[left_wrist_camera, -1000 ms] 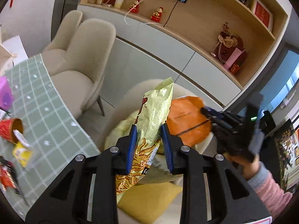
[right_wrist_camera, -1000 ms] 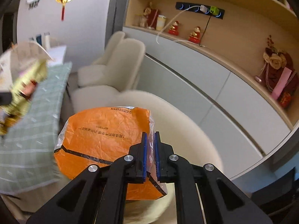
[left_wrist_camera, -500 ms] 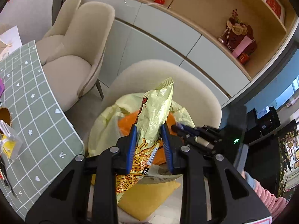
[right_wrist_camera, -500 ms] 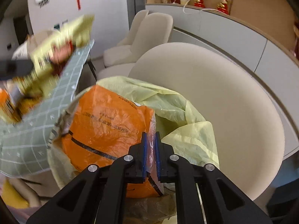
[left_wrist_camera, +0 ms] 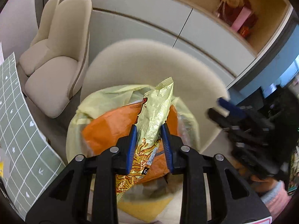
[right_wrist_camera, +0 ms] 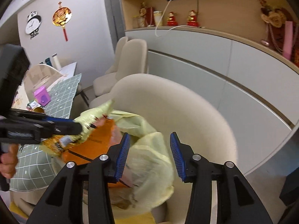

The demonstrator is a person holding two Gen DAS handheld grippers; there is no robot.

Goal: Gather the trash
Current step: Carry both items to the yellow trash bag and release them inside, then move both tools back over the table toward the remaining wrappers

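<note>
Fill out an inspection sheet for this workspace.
Surface: green tablecloth.
Job's things: yellow wrapper over the bin bag; orange bag inside it.
Clutter: pink box and small wrappers on the table.
Grippers: left gripper shut on the wrapper; right gripper empty, jaws just opened.
Cables: white cable at the shelf.
Surroundings: beige chair, cabinets, clock.
</note>
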